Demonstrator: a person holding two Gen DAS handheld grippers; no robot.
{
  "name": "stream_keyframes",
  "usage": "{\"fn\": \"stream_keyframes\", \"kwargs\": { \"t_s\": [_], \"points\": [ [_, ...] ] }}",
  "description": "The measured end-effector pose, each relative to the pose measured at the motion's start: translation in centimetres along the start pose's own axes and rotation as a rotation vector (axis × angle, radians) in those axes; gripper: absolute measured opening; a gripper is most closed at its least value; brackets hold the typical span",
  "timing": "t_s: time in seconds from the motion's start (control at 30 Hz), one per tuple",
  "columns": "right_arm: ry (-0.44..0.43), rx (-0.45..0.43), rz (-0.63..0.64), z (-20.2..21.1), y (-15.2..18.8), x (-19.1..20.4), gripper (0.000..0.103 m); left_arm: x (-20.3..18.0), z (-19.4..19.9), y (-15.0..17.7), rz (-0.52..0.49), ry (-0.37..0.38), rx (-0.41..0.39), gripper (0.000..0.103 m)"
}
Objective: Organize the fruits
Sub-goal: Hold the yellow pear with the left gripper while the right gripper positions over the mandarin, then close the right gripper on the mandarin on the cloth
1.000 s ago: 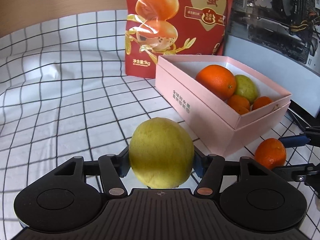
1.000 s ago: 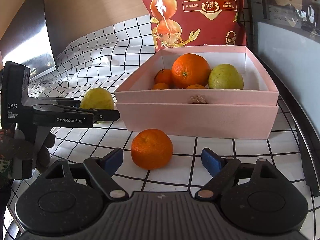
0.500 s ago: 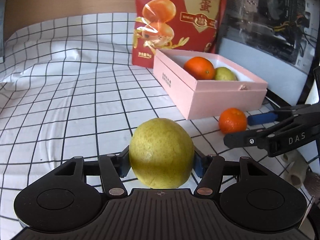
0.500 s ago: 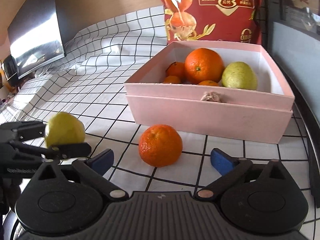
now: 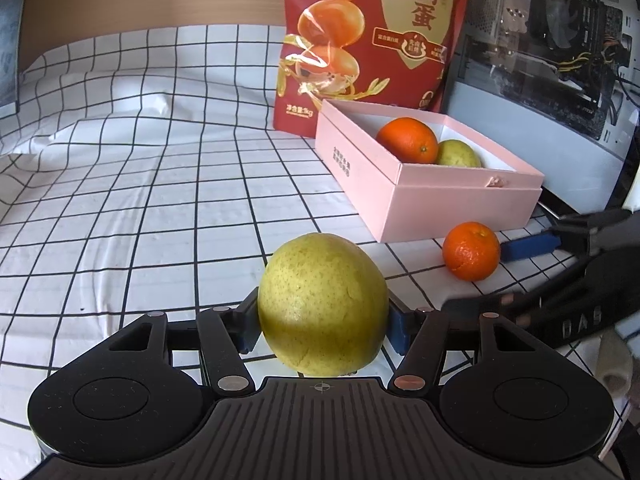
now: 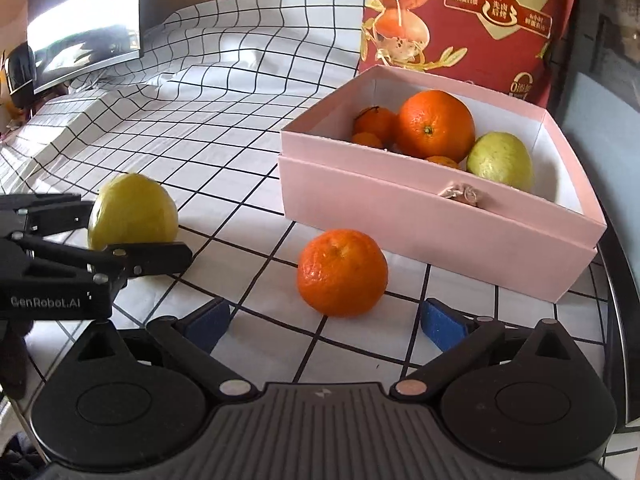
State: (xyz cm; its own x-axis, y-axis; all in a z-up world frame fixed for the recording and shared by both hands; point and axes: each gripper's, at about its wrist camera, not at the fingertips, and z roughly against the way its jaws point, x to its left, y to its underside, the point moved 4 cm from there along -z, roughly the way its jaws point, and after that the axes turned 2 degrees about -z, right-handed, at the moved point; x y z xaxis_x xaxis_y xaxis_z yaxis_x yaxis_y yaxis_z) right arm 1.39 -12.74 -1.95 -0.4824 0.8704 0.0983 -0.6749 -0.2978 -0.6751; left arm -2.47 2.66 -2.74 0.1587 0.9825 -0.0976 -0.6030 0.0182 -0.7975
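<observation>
Holding a yellow-green pear (image 5: 322,304) across its widest part, the left gripper (image 5: 322,328) has its blue pads pressed on either flank, jaws partly spread to fit the fruit. In the right wrist view the same pear (image 6: 132,212) sits out at the left, well apart from the pink box (image 6: 436,216). A pear like this looks firm and fairly weighty, with a smooth, faintly speckled skin that could slip under a light pinch and bruise under a hard one, so the grip across the belly seems the sound choice (the narrower stem end would likely squirt out).

The right gripper (image 6: 324,320) stands wide apart and empty, its jaws having just been opening, with the loose mandarin (image 6: 342,272) lying on the checked cloth (image 6: 224,120) just beyond the fingertips, not yet between the pads. That mandarin sits near the box's front wall. It looks light, with soft, loose peel that gives under pressure, so I would take it gently across its middle.

Inside the box lie a large orange (image 6: 436,124), another pear (image 6: 500,160) and several small mandarins (image 6: 374,122), leaving open room at the right
</observation>
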Motion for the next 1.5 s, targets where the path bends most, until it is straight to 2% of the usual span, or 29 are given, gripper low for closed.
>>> {"fn": "stream_keyframes", "kwargs": {
  "t_s": [0.13,0.27,0.37,0.5,0.7,0.8,0.9,1.0,1.07,1.37,1.5],
  "points": [
    [0.041,-0.011,-0.011,0.7,-1.5,-0.7,0.096,-0.8,-0.2,0.0,-0.050,-0.020,0.016,0.068],
    [0.109,-0.107,0.006,3.7,-4.3,-1.4,0.094,-1.4,-0.5,0.1,-0.102,-0.040,0.029,0.069],
    [0.111,-0.195,-0.017,7.0,-6.9,-2.1,0.094,-1.0,-0.4,0.1,-0.080,-0.027,0.024,0.069],
    [0.085,-0.189,-0.061,8.0,-8.5,-3.0,0.094,-0.4,-0.3,0.0,-0.042,-0.005,0.014,0.068],
    [0.021,-0.006,-0.082,3.1,-5.4,-3.0,0.087,-0.3,-0.2,0.0,-0.026,0.005,0.010,0.067],
    [0.012,0.041,-0.078,1.2,-3.9,-2.4,0.086,-0.1,-0.1,0.0,-0.010,0.014,0.004,0.066],
    [0.022,0.074,-0.056,-0.4,-2.8,-1.8,0.079,0.4,0.1,0.0,0.033,0.039,-0.011,0.066],
    [0.059,0.051,-0.017,-1.1,-2.3,-1.2,0.074,1.1,0.2,0.0,0.078,0.077,-0.021,0.066],
    [0.053,0.040,-0.009,-1.1,-2.1,-1.1,0.071,1.2,0.1,-0.2,0.083,0.104,-0.012,0.066],
    [0.050,-0.001,0.003,-0.8,-1.6,-1.3,0.072,1.0,-0.9,-1.3,0.135,0.195,0.079,0.066],
    [0.046,-0.036,0.000,-0.7,-1.3,-1.4,0.074,0.6,-1.5,-2.0,0.116,0.167,0.082,0.066]
  ]
}}
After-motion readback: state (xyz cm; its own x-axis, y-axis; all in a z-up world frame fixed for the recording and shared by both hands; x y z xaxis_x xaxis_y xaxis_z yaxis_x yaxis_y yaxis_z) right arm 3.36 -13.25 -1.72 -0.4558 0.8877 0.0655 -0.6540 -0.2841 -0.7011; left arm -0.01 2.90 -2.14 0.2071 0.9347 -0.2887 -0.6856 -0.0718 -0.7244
